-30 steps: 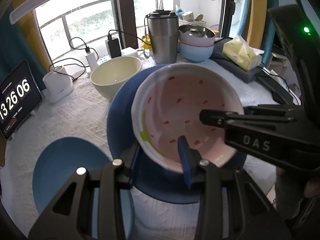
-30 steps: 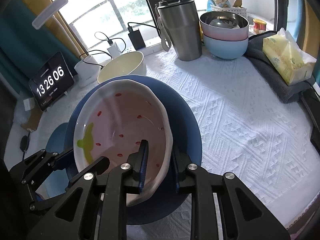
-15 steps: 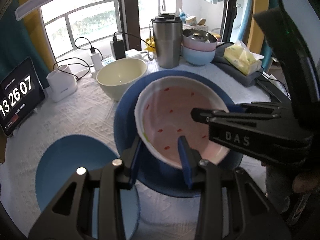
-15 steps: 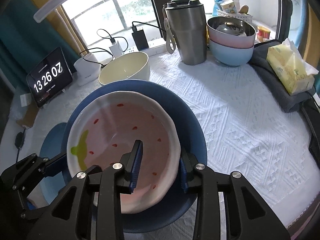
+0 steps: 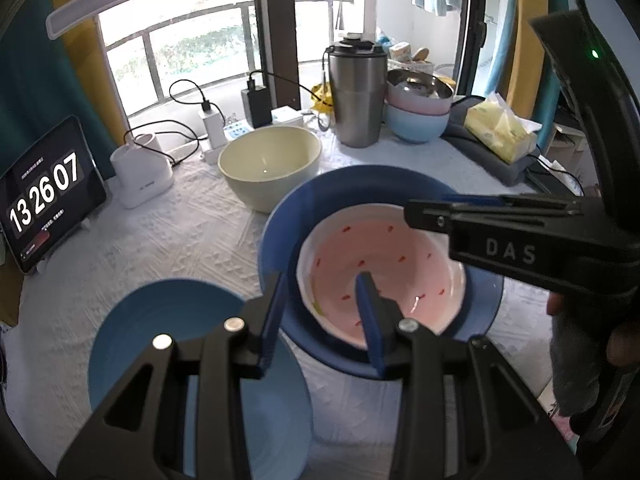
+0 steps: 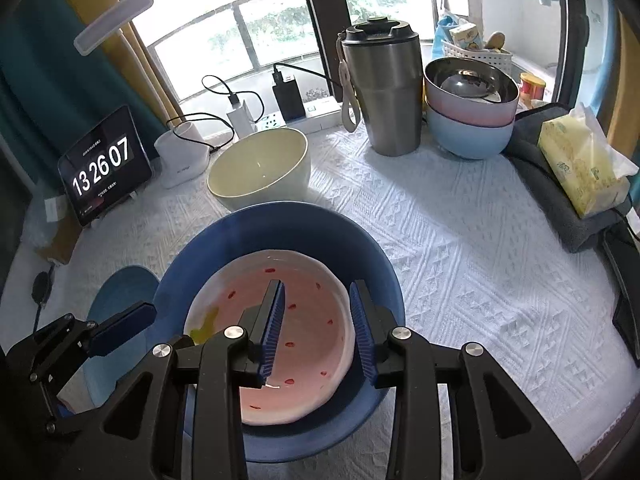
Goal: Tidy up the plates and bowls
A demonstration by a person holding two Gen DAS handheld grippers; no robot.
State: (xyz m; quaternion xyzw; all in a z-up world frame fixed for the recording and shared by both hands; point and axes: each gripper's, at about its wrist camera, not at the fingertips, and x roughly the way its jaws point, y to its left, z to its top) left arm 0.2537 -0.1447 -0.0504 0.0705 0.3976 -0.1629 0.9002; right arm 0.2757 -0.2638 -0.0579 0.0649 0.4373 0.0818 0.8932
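A pink plate with red specks [image 5: 384, 264] lies flat inside a larger dark blue plate [image 5: 340, 188] on the white cloth. My left gripper [image 5: 322, 316] is open. One finger is outside the dark blue rim and the other is over the pink plate; neither pad presses. My right gripper [image 6: 318, 324] straddles the right rim of the pink plate [image 6: 308, 320] with its jaws apart, and there is a gap at each pad. A light blue plate [image 5: 168, 320] lies to the left of the dark blue plate [image 6: 280, 220]. Behind it stands a cream bowl [image 6: 260, 168].
At the back right, a steel bowl sits in a pink bowl inside a light blue one [image 6: 468, 120], beside a steel tumbler [image 6: 384, 92]. A tablet clock [image 6: 104, 168], a white device and chargers line the back left. A yellow tissue pack [image 6: 580, 160] lies on a grey cloth at the right.
The pink plate was tilted up and is now flat in the dark blue plate. My right gripper's jaws opened off its rim. Both grippers drew back a little.
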